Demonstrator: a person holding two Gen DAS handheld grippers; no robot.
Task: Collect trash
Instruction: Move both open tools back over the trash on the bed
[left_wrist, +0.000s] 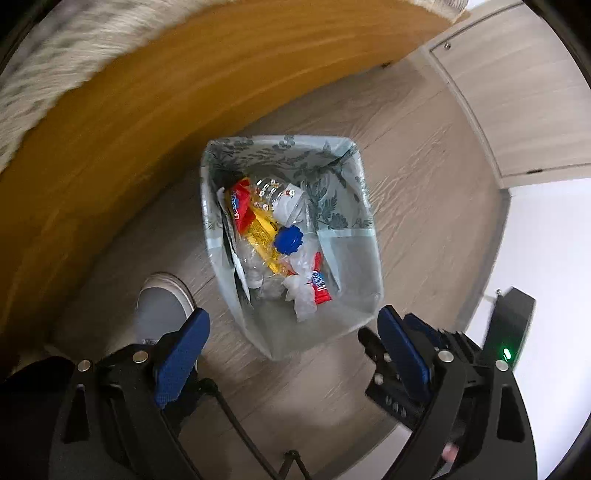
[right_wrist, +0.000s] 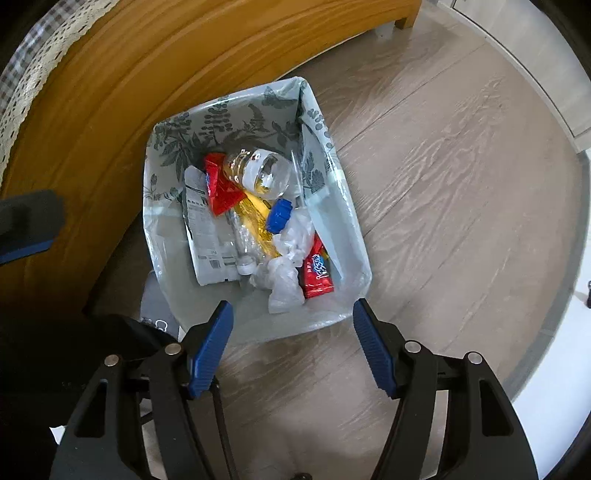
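**Both claws hanging loose over the bin**

Left gripper (left_wrist: 291, 328) points steeply down at the lined bin (left_wrist: 364, 258) on the wood floor (left_wrist: 424, 177), jaws spread wide with nothing between them. Right gripper (right_wrist: 291, 314) aims straight down over the near rim, also released and empty. The trash sits inside: a clear bottle (right_wrist: 264, 173), blue cap (right_wrist: 279, 216), red wrapper (right_wrist: 317, 275), crumpled plastic (right_wrist: 286, 284). The grey thing by the bin is probably a shoe (left_wrist: 162, 306); it's blurry.

Soft daylight; blurred, fisheye-warped edges
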